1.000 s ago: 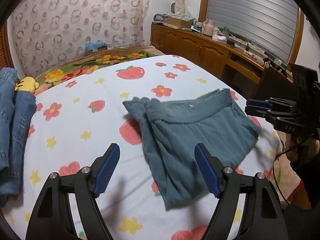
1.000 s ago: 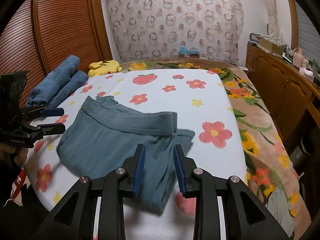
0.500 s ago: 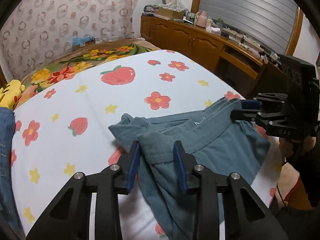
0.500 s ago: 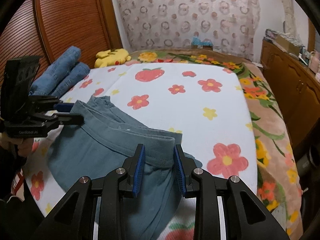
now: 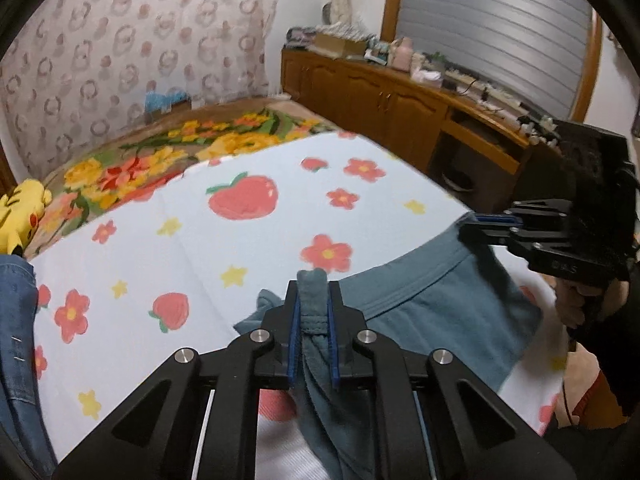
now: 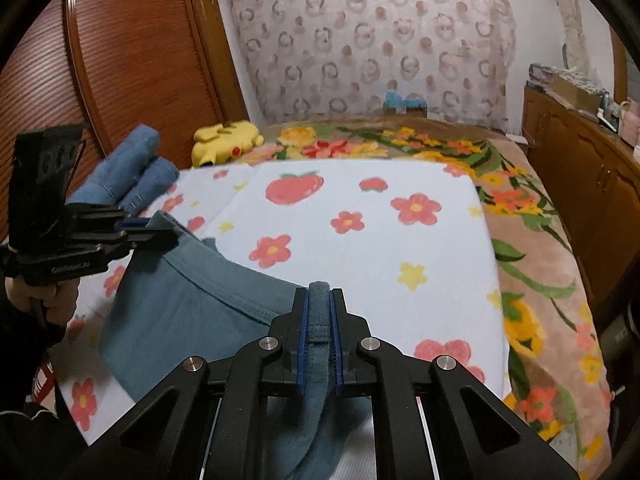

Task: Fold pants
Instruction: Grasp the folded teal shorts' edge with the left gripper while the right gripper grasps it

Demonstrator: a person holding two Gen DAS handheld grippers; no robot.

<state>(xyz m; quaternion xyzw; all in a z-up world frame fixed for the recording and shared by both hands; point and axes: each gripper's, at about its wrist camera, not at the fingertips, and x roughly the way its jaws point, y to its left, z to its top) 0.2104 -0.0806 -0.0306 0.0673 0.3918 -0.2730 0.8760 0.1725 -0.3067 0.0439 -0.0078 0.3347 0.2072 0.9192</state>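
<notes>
The teal pants (image 5: pixel 432 312) hang stretched between my two grippers above the white flower-print sheet (image 5: pixel 224 240). My left gripper (image 5: pixel 313 296) is shut on one end of the waistband, with cloth bunched between its blue pads. My right gripper (image 6: pixel 319 304) is shut on the other end of the waistband, and the pants (image 6: pixel 180 312) drape down from it. The right gripper also shows in the left wrist view (image 5: pixel 480 222), and the left gripper shows in the right wrist view (image 6: pixel 156 228), each clamped on the waistband.
Folded blue jeans (image 6: pixel 124 172) and a yellow plush toy (image 6: pixel 224 140) lie at the sheet's far left. A floral blanket (image 6: pixel 528 240) covers the bed's right side. Wooden cabinets (image 5: pixel 380 96) line the right wall and a wooden wardrobe (image 6: pixel 132 60) the left.
Both grippers have closed on the waistband ends and lifted the pants off the sheet. The left gripper was open a second ago.
</notes>
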